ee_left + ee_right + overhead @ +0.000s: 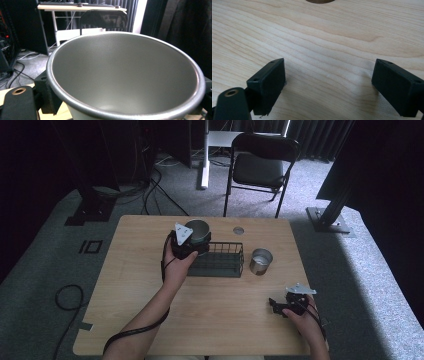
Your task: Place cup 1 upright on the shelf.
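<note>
Dark curtains and grey carpet are surrounding a pale wooden tabletop (150, 320), with a black folding chair (260, 167) standing behind its far edge. I am working at this tabletop with a pair of hand-held tongs in each hand.

My left tongs (192, 244) are pinching a grey metal cup (197, 232) by its sides, holding it raised just over the far-left corner of a black wire basket (220, 260) that is sitting near the middle of the tabletop. In the left gripper view the cup (125, 75) is opening toward the camera, its rim wedged between the two black pads (51, 97), so I am seeing straight into its empty interior. I judge I am gripping it this way to carry it level over the basket wall, probably to lower it inside.

A second, shinier metal cup (260, 261) is standing upright just beside the basket's right end, apart from both tongs.

My right tongs (276, 306) are resting low near the right front of the tabletop, well apart from the basket. In the right gripper view their pads (268, 85) are spreading wide over bare wood with nothing between them. I judge they are waiting out of the way, ready for the second cup.
</note>
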Motion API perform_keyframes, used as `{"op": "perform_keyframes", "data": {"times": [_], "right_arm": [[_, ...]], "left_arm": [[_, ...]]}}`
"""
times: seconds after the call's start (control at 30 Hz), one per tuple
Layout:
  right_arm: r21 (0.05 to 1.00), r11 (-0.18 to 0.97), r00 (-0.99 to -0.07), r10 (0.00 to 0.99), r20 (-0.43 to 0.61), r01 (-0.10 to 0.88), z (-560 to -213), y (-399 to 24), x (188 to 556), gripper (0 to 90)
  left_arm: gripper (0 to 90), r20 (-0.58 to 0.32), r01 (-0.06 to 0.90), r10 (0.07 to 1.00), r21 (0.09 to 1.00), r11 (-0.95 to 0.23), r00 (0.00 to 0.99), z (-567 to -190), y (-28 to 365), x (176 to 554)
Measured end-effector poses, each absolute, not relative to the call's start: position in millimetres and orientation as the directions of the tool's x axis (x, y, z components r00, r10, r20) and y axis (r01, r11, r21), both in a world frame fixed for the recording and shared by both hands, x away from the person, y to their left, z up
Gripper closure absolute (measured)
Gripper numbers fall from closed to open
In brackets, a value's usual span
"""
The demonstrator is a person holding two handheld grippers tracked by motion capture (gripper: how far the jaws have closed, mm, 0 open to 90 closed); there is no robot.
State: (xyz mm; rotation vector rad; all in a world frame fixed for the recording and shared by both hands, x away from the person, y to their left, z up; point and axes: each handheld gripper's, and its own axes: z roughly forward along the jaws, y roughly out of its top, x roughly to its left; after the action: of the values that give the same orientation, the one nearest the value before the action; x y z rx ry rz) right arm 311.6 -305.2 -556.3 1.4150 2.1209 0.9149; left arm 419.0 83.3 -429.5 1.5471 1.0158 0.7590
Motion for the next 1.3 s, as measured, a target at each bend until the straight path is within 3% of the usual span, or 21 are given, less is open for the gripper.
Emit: {"op": "perform_keyframes", "data": {"times": [0.97,1.3], "right_arm": [[0.724,0.261,-0.387,0.922,0.009,0.639,-556,-305,312,11.5],[0.723,0.261,-0.387,0.922,0.009,0.639,-556,-305,312,11.5]], "left_arm": [[13.6,-0.04,0.28,0.916,0.957,-0.08,0.398,-479,82,426],[13.5,0.01,0.259,0.918,0.958,-0.123,0.397,-484,77,422]]}}
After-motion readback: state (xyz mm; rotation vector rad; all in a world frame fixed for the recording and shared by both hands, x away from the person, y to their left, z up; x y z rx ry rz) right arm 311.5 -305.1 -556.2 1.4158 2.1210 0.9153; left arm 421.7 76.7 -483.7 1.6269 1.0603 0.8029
